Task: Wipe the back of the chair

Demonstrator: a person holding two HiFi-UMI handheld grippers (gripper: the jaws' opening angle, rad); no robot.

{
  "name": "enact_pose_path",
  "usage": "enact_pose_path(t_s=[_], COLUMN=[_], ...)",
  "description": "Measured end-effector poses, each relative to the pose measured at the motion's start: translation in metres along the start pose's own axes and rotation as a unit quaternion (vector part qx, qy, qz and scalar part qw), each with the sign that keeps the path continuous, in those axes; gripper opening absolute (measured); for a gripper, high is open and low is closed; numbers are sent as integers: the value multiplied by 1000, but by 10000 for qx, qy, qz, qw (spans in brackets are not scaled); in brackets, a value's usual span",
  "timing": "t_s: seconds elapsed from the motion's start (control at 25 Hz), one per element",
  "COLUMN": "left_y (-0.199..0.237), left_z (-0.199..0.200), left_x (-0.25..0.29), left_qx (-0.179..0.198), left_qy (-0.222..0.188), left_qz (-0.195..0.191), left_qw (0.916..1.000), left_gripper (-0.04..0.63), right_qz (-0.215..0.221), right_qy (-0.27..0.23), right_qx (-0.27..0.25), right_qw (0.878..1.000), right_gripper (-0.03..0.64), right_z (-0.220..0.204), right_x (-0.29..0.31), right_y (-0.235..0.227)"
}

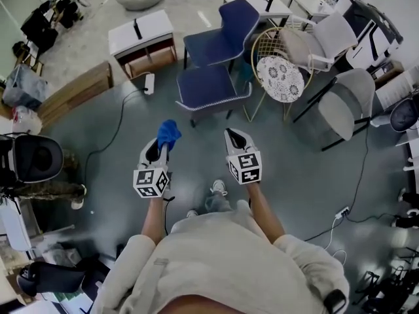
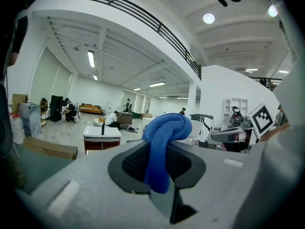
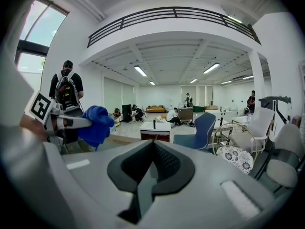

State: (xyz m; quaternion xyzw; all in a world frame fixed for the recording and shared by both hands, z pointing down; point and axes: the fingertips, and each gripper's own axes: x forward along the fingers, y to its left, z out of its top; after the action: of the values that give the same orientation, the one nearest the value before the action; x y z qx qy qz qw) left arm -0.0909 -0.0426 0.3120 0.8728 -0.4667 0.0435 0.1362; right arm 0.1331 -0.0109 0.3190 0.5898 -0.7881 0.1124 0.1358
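A blue chair (image 1: 219, 41) stands ahead of me on the grey floor, its back (image 1: 239, 17) tilted toward the far right; it also shows in the right gripper view as the blue chair (image 3: 202, 128). My left gripper (image 1: 159, 150) is shut on a bunched blue cloth (image 1: 168, 135), well short of the chair. Seen from the left gripper (image 2: 162, 162), the blue cloth (image 2: 164, 142) is pinched between the pads and bulges above them. My right gripper (image 1: 234, 138) is level beside the left one, shut with nothing in it; the right gripper (image 3: 152, 163) shows its jaws together.
A round wire chair with a patterned cushion (image 1: 280, 77) stands right of the blue chair. Grey and white chairs (image 1: 347, 100) crowd the right. A white low cabinet (image 1: 141, 34) and a power strip (image 1: 148, 84) with its cable lie at the left.
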Motion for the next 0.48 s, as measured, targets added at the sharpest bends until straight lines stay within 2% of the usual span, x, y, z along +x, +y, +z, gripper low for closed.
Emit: enact_pose_path(t_s=[0.24,0.48], left_y=[-7,-8], left_z=[7,-2], left_x=[39,57], left_qx=[-46,-121], left_qy=[40,146], left_qz=[222,450], left_qw=[9997,9988], left_gripper=[75,75], right_qz=[215,460], right_qy=[-84,9], right_qx=[46,109], right_qw=[9997,9989], right_gripper=[1,2], right_z=[16,7], right_x=[29,54], right_y=[-39,-57])
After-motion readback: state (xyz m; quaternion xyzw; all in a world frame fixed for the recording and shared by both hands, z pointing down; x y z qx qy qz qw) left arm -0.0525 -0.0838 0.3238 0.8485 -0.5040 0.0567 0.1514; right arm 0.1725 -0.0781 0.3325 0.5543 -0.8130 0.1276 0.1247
